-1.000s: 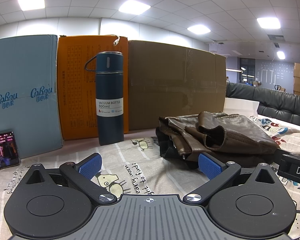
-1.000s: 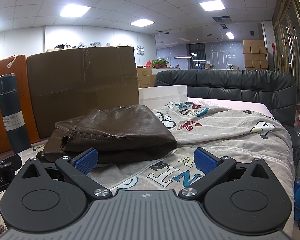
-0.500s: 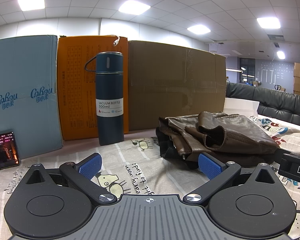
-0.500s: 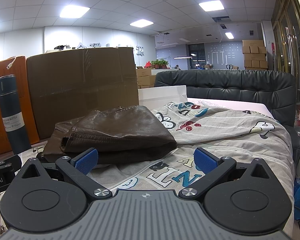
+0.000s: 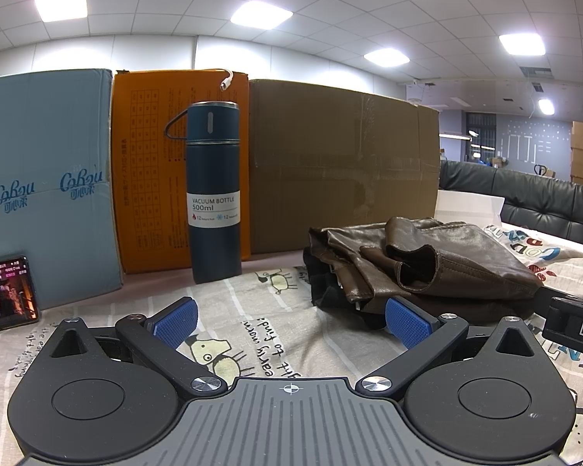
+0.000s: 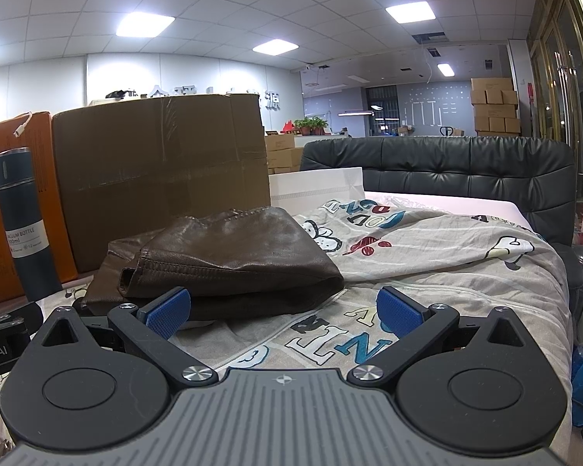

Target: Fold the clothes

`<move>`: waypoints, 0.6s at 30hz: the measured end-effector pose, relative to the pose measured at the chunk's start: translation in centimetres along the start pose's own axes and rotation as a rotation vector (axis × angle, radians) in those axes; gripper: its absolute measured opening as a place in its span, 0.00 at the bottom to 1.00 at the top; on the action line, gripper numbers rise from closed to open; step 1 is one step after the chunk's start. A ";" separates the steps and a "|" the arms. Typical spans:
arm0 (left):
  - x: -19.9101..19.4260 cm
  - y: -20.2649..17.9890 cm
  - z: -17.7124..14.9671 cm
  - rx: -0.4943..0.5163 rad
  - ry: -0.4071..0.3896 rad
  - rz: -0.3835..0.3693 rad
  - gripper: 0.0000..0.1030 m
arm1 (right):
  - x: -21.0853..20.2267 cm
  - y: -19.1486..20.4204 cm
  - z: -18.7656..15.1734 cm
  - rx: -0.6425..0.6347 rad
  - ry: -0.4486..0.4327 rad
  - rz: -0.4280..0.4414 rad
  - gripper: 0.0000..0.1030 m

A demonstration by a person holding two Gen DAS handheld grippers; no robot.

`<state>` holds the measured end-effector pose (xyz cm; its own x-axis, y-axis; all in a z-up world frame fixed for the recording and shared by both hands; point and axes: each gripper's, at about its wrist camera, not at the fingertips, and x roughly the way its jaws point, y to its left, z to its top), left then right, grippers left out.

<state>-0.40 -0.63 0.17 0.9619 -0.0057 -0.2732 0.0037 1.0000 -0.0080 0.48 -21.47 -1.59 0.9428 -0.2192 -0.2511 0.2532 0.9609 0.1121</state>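
Two wrist views of a bed-top work area. The brown leather garment (image 5: pixel 427 268) lies in a compact, layered bundle on the cartoon-print bedsheet (image 5: pixel 260 318), just ahead of both tools; judged from its stacked layers, the folding looks largely done. The left gripper (image 5: pixel 291 322) rests low over the sheet with its blue pads (image 5: pixel 175 320) spread wide and nothing between them, its right pad close to the garment's near edge. The right gripper (image 6: pixel 283 312) is likewise spread and empty (its left pad sits just in front of the bundle's lower fold). Both tools appear parked apart from the cloth, probably so the bundle keeps its shape. Behind the garment stand a brown cardboard box (image 5: pixel 342 167), an orange box (image 5: pixel 155 171) and a light-blue carton (image 5: pixel 46 190), all closed, contents not visible. A dark blue vacuum bottle (image 5: pixel 213 198) stands upright, capped, before the orange box. A lit phone (image 5: pixel 6 295) leans against the blue carton.
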 end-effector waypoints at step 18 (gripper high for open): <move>-1.1 -0.7 0.8 0.042 -0.053 0.017 1.00 | -1.3 -1.2 0.1 0.100 -0.088 0.043 1.00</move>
<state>-1.22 -1.28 1.28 0.9751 0.0102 -0.2217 -0.0020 0.9993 0.0371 -0.99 -22.32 -1.35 0.9675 -0.1961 -0.1594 0.2281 0.9490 0.2175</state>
